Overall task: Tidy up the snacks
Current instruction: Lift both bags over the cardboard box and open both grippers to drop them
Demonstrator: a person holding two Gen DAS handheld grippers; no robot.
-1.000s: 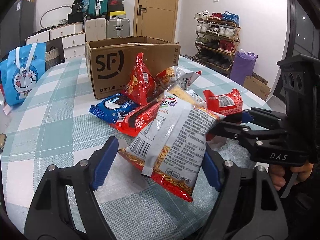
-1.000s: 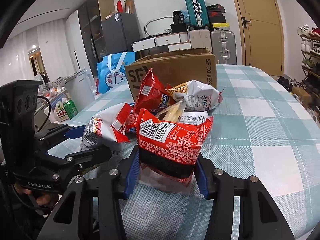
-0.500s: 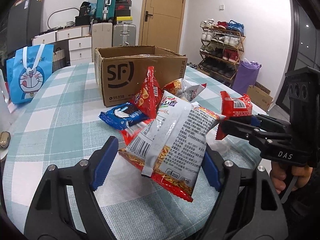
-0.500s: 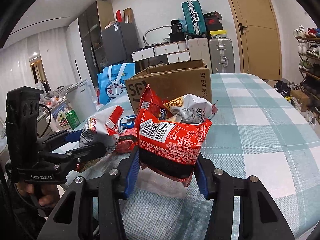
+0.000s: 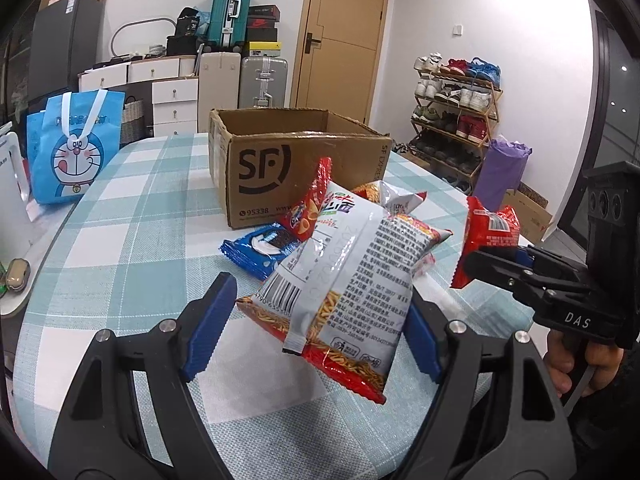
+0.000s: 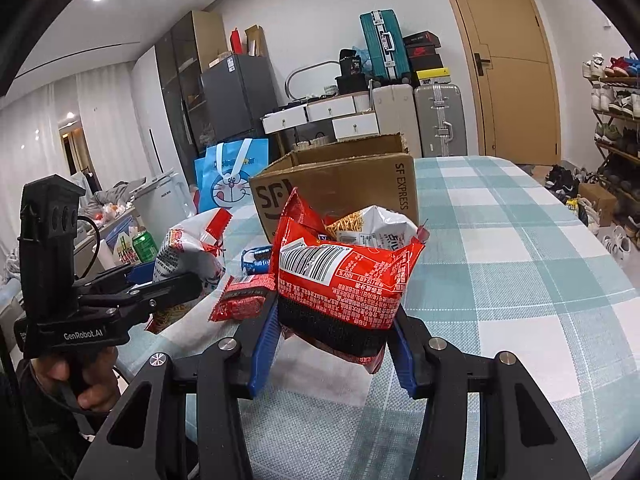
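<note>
My left gripper (image 5: 318, 330) is shut on a white and red noodle-snack bag (image 5: 352, 280) and holds it above the table. My right gripper (image 6: 336, 344) is shut on a red and black snack bag (image 6: 344, 288), also lifted; the bag shows at the right of the left wrist view (image 5: 486, 240). The open SF cardboard box (image 5: 300, 168) stands behind the snack pile. On the table lie a blue cookie pack (image 5: 260, 248), a red chip bag (image 5: 312, 200), a small red packet (image 6: 244, 296) and a white snack bag (image 6: 372, 228).
A blue Doraemon bag (image 5: 74, 148) stands at the table's far left edge. The checked tablecloth (image 6: 520, 264) stretches to the right. A green can (image 6: 145, 245) sits off the table to the left. Suitcases, drawers and a shoe rack (image 5: 456, 112) line the walls.
Both grippers have risen with their bags, which now hang higher above the table. The snack pile on the table sits lower in both views.
</note>
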